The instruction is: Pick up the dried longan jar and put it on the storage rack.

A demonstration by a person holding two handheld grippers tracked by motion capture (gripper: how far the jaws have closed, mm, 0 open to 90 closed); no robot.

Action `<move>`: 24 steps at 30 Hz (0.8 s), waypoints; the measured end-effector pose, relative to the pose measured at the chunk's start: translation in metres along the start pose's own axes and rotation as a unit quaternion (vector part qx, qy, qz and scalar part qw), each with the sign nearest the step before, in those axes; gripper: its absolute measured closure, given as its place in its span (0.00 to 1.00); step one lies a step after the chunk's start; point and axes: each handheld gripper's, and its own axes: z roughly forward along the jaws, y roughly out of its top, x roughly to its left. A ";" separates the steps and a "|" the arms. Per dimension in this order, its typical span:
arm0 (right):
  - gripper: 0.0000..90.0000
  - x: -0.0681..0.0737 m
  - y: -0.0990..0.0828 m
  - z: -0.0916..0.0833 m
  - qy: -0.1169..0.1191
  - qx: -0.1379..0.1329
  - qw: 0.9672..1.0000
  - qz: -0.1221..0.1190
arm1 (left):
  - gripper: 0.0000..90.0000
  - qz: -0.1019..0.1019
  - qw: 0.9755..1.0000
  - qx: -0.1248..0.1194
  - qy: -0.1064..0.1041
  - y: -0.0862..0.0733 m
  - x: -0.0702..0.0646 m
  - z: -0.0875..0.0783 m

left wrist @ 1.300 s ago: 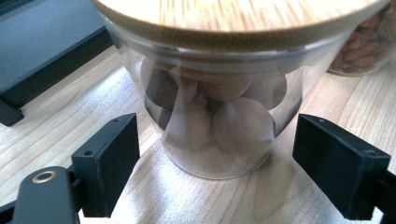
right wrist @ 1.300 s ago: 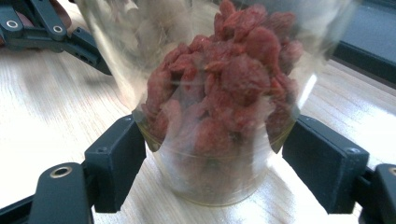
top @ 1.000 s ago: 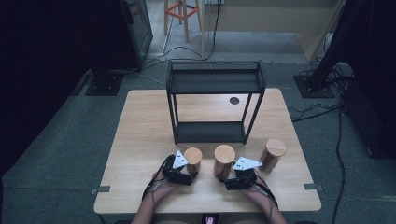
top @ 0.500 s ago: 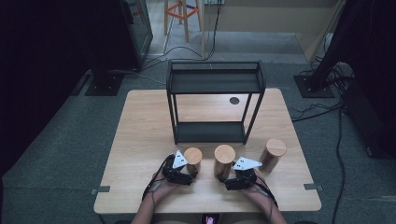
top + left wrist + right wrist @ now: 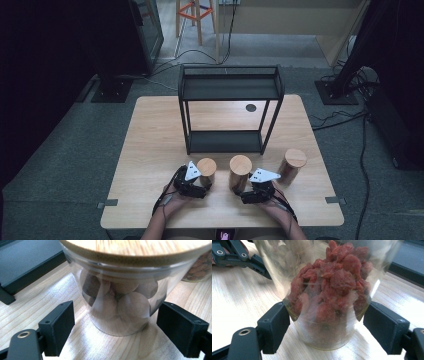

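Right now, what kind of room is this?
Probably a lab or studio set up for recording, not a kitchen: cables trail over grey carpet, dark equipment stands ring one wooden table, and a stool stands behind.

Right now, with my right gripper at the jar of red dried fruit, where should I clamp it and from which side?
Clamp the jar of red dried fruit on its lower glass wall, coming in level from the person's edge of the table, as the right gripper already does. The jar stands upright and round, so the open jaws can close on opposite sides. The wooden lid is wider and probably loose, so grip below it.
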 end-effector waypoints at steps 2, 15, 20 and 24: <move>0.24 0.000 0.000 0.000 -0.001 0.001 1.000 0.000 | 0.17 0.000 1.000 -0.001 0.001 0.000 0.000 0.000; 0.24 0.001 0.000 0.000 -0.001 0.001 1.000 0.001 | 0.17 -0.006 1.000 -0.007 -0.006 -0.002 0.003 0.000; 0.24 0.001 0.000 0.000 -0.002 0.002 1.000 0.000 | 0.16 0.002 1.000 -0.015 -0.006 -0.003 0.001 0.000; 0.24 0.001 0.001 0.000 -0.002 0.002 1.000 0.000 | 0.16 0.009 1.000 -0.018 -0.007 -0.001 -0.002 0.003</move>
